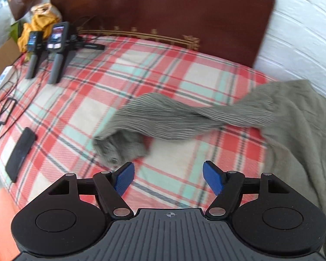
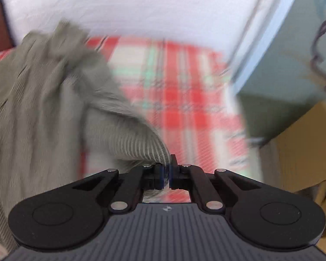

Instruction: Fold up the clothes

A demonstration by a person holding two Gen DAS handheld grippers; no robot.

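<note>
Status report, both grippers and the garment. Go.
Left gripper open, empty, over plaid bedsheet. Right gripper shut on grey-green garment. Sleeve twisted across sheet. Nothing in the way.

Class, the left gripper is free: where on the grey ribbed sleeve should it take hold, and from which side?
Probably the cuff end of the grey ribbed sleeve, from above and the near side: it lies loose on the plaid sheet just ahead of the open left gripper.

Left wrist: aimed steeply down over the bed (image 1: pixel 154 65), toward the headboard (image 1: pixel 163 6).
Right wrist: held close above the bed's edge.
Shared: the grey garment (image 1: pixel 184 117) is seen in both.
</note>
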